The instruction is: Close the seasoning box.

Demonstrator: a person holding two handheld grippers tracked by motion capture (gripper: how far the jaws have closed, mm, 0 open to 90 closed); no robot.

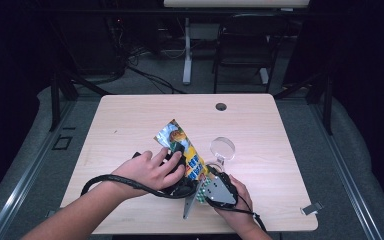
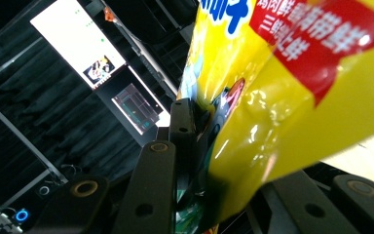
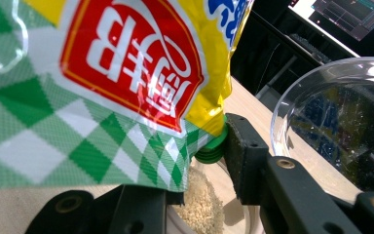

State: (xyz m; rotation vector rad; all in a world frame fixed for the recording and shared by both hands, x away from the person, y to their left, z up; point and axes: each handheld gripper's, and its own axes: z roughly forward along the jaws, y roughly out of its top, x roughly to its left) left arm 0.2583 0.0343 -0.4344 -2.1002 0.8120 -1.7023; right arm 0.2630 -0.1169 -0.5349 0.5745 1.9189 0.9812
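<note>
A shiny yellow snack bag (image 1: 182,150) with red label and green-checked bottom stands tilted above the table's near middle.

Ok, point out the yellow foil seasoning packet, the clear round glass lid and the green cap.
yellow foil seasoning packet (image 1: 190,155), high view, printed middle.
clear round glass lid (image 1: 222,148), high view, its centre.
green cap (image 3: 210,150), right gripper view, its rim.

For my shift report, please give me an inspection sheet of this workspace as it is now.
Surface: light wooden table, a round hole near its far edge.
Job's things: yellow seasoning bag, tilted above a container of pale granules.
Clutter: clear glass bowl; small clip.
Grippers: left gripper shut on the bag; right gripper at the bag's lower end, grip unclear.
Cables: black cable loops over the left forearm.
Surroundings: chair, screens, dark curtains.
</note>
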